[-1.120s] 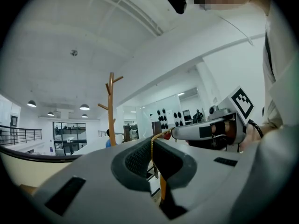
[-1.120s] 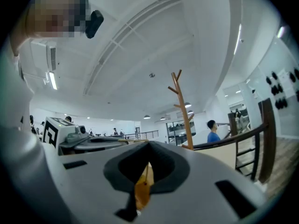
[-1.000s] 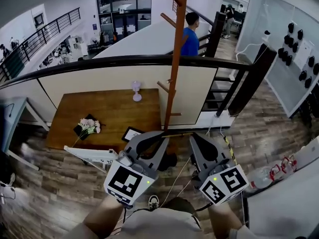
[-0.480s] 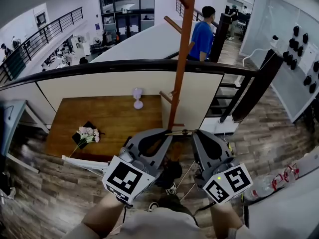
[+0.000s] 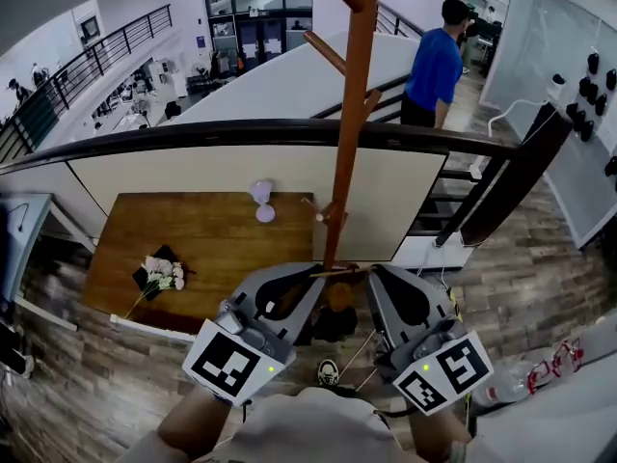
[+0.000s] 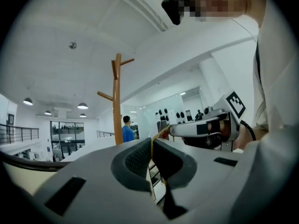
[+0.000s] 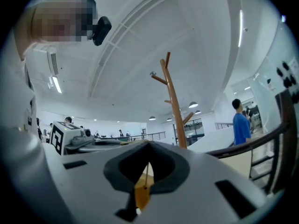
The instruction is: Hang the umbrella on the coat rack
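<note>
Left gripper (image 5: pixel 310 278): its jaws were pressed together on a thin yellowish cord (image 6: pixel 158 134), just left of the coat rack (image 5: pixel 353 114), low down by its pole.
Cord: it ran taut across the front of the coat rack's pole, from one gripper to the other. I took it for the umbrella's hanging loop.
Umbrella (image 5: pixel 336 299): it hung under the cord, close against the coat rack. A brown wooden end showed; the rest was dark and hard to make out.
Right gripper (image 5: pixel 372 274): it sat just right of the coat rack, jaws closed on the same cord, with the wooden end dangling beneath them.
Lowest peg (image 5: pixel 318 208): it was bare, on the coat rack above the cord.
Done: the umbrella was lifted, brought up to the coat rack, and its loop was pulled wide.
Left: by my reckoning, raise the loop, slip it over a peg, then release both sides.
</note>
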`<move>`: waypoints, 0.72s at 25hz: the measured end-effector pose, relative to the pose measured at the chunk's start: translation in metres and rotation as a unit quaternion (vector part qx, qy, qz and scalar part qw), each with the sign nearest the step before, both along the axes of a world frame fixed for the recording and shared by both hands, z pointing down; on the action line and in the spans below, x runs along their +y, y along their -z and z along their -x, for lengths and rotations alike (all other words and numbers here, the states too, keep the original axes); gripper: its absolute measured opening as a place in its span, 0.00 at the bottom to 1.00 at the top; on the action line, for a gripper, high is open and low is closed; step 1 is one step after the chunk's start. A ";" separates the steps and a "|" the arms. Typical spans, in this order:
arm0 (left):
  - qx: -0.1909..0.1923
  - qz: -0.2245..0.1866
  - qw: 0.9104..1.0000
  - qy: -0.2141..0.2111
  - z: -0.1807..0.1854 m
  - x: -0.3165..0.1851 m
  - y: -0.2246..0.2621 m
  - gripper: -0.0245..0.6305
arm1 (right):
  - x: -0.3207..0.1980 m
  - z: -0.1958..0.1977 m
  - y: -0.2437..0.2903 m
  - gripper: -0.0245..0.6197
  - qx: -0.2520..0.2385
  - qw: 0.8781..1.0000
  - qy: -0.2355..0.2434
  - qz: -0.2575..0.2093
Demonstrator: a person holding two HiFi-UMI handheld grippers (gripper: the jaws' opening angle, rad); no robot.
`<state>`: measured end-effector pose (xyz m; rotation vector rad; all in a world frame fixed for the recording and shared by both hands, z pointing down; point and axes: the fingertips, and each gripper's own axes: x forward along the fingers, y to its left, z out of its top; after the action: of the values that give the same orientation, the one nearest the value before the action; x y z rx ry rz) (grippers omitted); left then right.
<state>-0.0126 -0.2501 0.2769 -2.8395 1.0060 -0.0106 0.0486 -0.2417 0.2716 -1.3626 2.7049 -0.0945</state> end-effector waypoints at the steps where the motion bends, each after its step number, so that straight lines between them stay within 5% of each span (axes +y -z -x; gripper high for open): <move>1: 0.001 0.008 1.000 0.006 -0.001 -0.009 -0.002 0.04 | -0.008 -0.001 -0.001 0.05 0.002 1.000 0.008 0.001; 18: -0.001 0.053 0.995 0.090 -0.008 -0.089 -0.026 0.04 | -0.094 -0.011 -0.025 0.05 0.004 0.996 0.093 0.015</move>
<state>-0.0045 -0.3395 0.3027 -2.8302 1.2938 -0.0876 0.0594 -0.3358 0.2963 -1.1173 2.8410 -0.1452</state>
